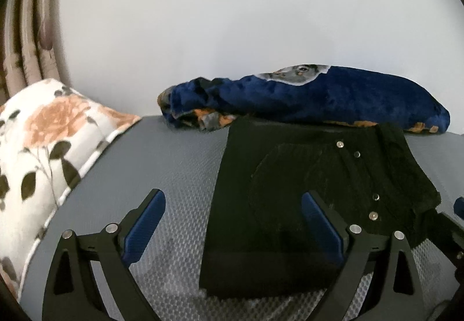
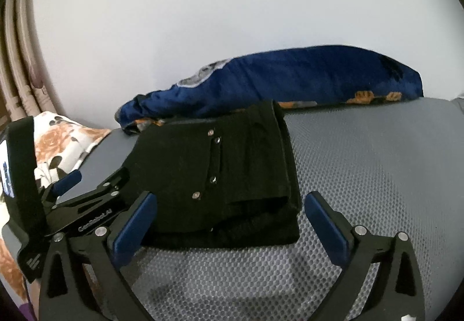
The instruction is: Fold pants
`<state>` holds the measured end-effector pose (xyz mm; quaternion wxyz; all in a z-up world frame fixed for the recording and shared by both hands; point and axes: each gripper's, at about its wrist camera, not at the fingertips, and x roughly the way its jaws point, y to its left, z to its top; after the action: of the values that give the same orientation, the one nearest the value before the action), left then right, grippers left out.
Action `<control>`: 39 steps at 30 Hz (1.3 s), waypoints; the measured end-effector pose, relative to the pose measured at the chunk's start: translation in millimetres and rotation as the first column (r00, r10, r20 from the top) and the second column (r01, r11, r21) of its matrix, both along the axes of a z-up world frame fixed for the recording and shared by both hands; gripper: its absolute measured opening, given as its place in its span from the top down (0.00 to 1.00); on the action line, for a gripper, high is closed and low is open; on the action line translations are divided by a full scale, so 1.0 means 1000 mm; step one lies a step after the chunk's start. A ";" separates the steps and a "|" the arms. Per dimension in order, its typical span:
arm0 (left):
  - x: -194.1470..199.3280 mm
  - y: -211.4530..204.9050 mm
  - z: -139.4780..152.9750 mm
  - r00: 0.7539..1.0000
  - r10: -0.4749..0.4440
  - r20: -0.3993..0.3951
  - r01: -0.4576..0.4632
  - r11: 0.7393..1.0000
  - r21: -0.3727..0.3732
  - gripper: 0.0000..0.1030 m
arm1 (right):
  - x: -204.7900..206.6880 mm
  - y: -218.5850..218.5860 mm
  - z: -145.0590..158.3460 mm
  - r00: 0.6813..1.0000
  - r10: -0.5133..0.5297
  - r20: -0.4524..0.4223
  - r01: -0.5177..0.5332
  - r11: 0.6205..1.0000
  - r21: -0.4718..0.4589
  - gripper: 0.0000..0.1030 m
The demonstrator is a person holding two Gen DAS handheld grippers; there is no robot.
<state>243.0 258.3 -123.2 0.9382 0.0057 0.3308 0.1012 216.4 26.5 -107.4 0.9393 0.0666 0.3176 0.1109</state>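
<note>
Black pants (image 1: 304,199) lie folded into a compact rectangle on the grey mesh bed surface (image 1: 168,170), silver rivets facing up. My left gripper (image 1: 232,222) is open, its blue pads straddling the near left part of the pants, holding nothing. In the right wrist view the pants (image 2: 220,170) lie just ahead. My right gripper (image 2: 229,219) is open and empty, spanning the pants' near right corner. The left gripper also shows at the left of the right wrist view (image 2: 95,190), beside the pants.
A rolled dark blue blanket (image 1: 319,94) lies against the white wall just behind the pants. A floral pillow (image 1: 43,152) sits at the left with curtains (image 1: 26,31) behind. Grey mesh surface (image 2: 377,152) extends to the right of the pants.
</note>
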 end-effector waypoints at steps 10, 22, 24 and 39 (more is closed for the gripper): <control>-0.005 0.011 -0.010 0.999 0.045 0.003 -0.045 0.999 -0.023 0.07 | 0.000 0.012 -0.006 1.000 0.029 0.000 -0.029 0.999 -0.028 0.02; -0.010 -0.002 -0.002 0.999 -0.025 0.030 0.025 1.000 0.002 0.03 | 0.001 0.014 -0.012 0.999 0.050 -0.023 -0.050 0.998 -0.030 0.02; -0.010 -0.002 0.000 0.999 -0.028 0.027 0.028 1.000 -0.011 0.02 | 0.001 0.013 -0.011 0.999 0.047 -0.016 -0.047 0.998 -0.031 0.02; -0.022 0.001 0.037 0.995 -0.030 0.099 0.033 0.999 -0.022 0.01 | -0.003 0.011 0.000 0.999 0.051 0.009 -0.050 0.998 -0.035 0.02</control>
<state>221.4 258.9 -86.2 0.9549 -0.0053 0.2852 0.0827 213.3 37.3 -107.4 0.9388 0.0417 0.3166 0.1295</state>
